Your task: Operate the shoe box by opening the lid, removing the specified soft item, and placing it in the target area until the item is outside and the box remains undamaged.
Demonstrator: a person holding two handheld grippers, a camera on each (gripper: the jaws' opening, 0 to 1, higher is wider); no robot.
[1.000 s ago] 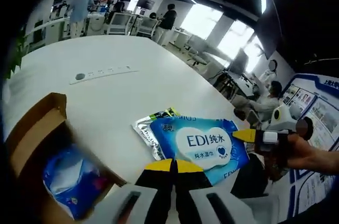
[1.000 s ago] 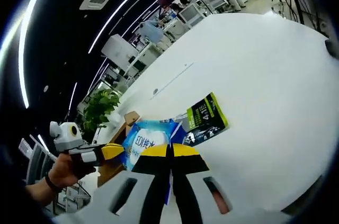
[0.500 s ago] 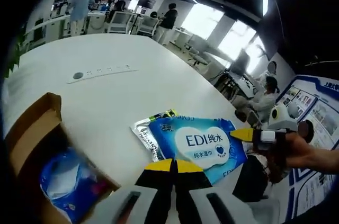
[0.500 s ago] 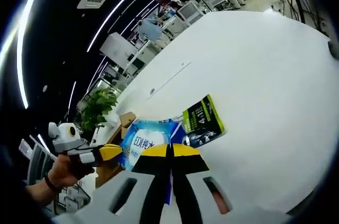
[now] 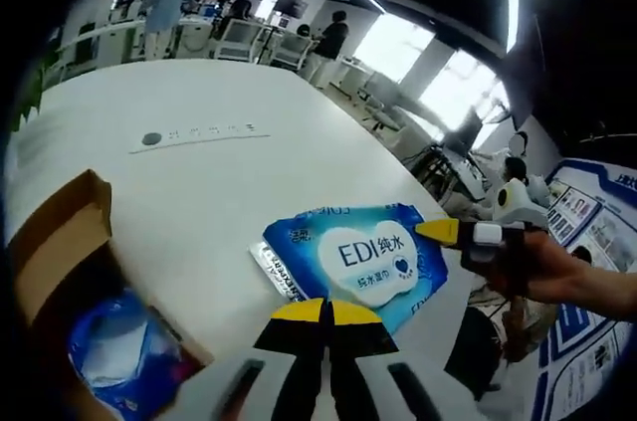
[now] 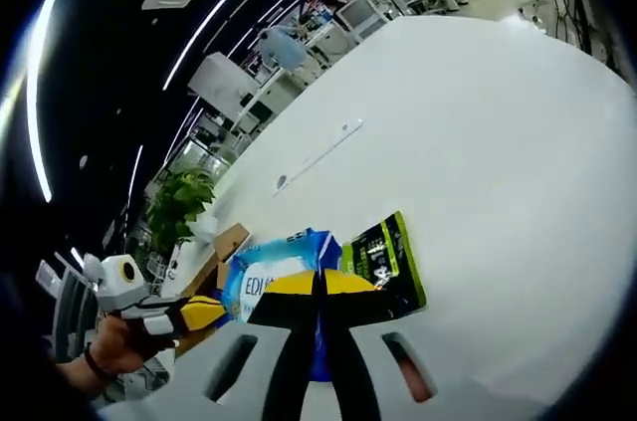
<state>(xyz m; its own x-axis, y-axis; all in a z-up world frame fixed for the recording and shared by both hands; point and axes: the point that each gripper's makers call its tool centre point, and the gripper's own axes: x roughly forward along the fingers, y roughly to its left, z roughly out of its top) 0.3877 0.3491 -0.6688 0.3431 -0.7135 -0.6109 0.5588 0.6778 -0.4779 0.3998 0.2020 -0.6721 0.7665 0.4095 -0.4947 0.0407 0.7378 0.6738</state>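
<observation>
Ahead of my left gripper [image 5: 325, 310] the white table [image 5: 199, 182] lies bare out to a flat strip with a round button [image 5: 196, 132] far off. Near left, the open cardboard box [image 5: 60, 242] with its raised flap blocks that side. Just ahead, the blue wipes pack [image 5: 358, 260] lies over a silver packet [image 5: 271, 267]; the right gripper [image 5: 438, 231] touches its right edge. In my right gripper view, the table right of the green-black packet [image 6: 386, 262] is open.
</observation>
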